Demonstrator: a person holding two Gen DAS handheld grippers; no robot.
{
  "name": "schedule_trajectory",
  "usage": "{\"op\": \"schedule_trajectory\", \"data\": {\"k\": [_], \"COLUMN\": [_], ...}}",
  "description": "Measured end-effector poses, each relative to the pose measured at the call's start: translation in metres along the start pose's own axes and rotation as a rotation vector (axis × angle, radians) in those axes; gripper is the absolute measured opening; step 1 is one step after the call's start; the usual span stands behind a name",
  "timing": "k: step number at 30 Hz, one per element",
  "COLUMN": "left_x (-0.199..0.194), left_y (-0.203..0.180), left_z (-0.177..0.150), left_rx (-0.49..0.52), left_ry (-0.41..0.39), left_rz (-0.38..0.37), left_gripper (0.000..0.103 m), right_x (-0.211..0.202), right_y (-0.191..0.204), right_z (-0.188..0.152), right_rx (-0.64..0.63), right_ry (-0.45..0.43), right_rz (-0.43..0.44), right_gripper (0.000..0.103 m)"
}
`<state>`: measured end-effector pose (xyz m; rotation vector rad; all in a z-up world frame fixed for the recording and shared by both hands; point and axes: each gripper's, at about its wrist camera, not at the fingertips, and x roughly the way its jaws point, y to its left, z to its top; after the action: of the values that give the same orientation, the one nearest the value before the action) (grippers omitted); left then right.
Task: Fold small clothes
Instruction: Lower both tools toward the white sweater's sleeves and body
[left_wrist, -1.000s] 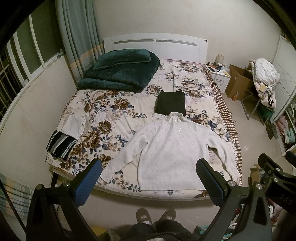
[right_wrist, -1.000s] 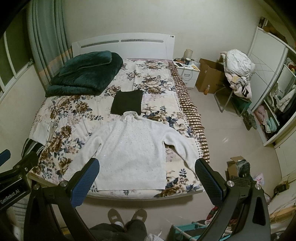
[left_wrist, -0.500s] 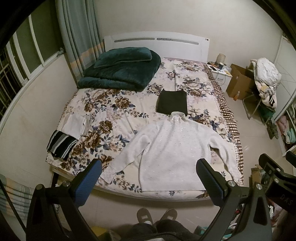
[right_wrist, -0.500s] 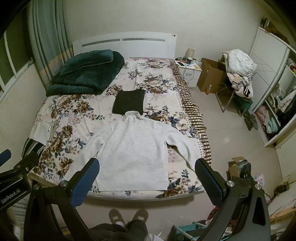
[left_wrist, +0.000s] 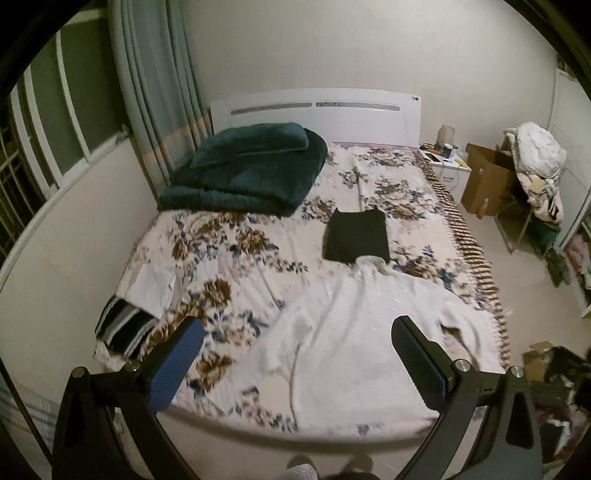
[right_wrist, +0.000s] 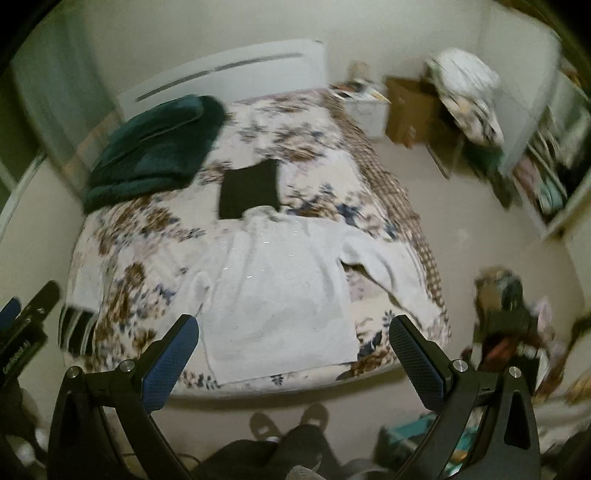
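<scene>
A white long-sleeved sweater (left_wrist: 354, 332) lies spread flat at the near end of the floral bed (left_wrist: 236, 251), its collar pointing to the headboard; it also shows in the right wrist view (right_wrist: 284, 284). A folded black garment (left_wrist: 356, 236) lies just beyond the collar, also seen in the right wrist view (right_wrist: 249, 194). My left gripper (left_wrist: 295, 365) is open and empty above the sweater's near hem. My right gripper (right_wrist: 291, 362) is open and empty above the bed's near edge. Both views are blurred.
A folded dark green blanket (left_wrist: 243, 173) lies at the bed's far left. Folded white and striped clothes (left_wrist: 136, 306) sit at the left edge. A nightstand (left_wrist: 447, 162), a cardboard box (left_wrist: 487, 181) and a laden chair (left_wrist: 535, 184) stand to the right. My feet (right_wrist: 288, 421) are at the bed's foot.
Both grippers have moved forward and lower toward the bed; the sweater looks larger. The right view has tilted and swung. Jaws stay open; the clothes have not moved.
</scene>
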<state>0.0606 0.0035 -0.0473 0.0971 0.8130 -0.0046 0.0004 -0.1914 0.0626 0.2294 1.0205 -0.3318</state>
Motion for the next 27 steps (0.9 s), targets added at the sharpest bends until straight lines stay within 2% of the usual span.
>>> {"op": "schedule_trajectory", "data": {"k": [4, 8, 14, 16, 18, 23, 27], "left_x": [0.068, 0.131, 0.245, 0.287, 0.320, 0.411, 0.467], "left_y": [-0.020, -0.050, -0.109, -0.133, -0.148, -0.186, -0.203], "left_z": [-0.001, -0.010, -0.030, -0.047, -0.058, -0.103, -0.127], "left_rx": [0.027, 0.041, 0.068, 0.078, 0.091, 0.111, 0.120], "left_ry": [0.034, 0.129, 0.283, 0.342, 0.388, 0.507, 0.578], "left_rz": [0.022, 0.057, 0.146, 0.171, 0.185, 0.215, 0.227], "left_gripper": [0.103, 0.103, 0.103, 0.103, 0.103, 0.103, 0.103], "right_x": [0.061, 0.136, 0.298, 0.348, 0.397, 0.493, 0.560], "right_y": [-0.069, -0.156, -0.303, -0.344, -0.383, -0.464, -0.502], "right_z": [-0.002, -0.005, -0.031, -0.046, -0.066, -0.110, -0.129], "right_rx": [0.173, 0.381, 0.701, 0.787, 0.871, 0.999, 1.007], "right_ry": [0.041, 0.124, 0.297, 0.342, 0.384, 0.429, 0.443], "right_rz": [-0.105, -0.134, -0.117, -0.113, -0.149, -0.243, -0.294], "right_gripper": [0.103, 0.102, 0.085, 0.084, 0.084, 0.084, 0.084]}}
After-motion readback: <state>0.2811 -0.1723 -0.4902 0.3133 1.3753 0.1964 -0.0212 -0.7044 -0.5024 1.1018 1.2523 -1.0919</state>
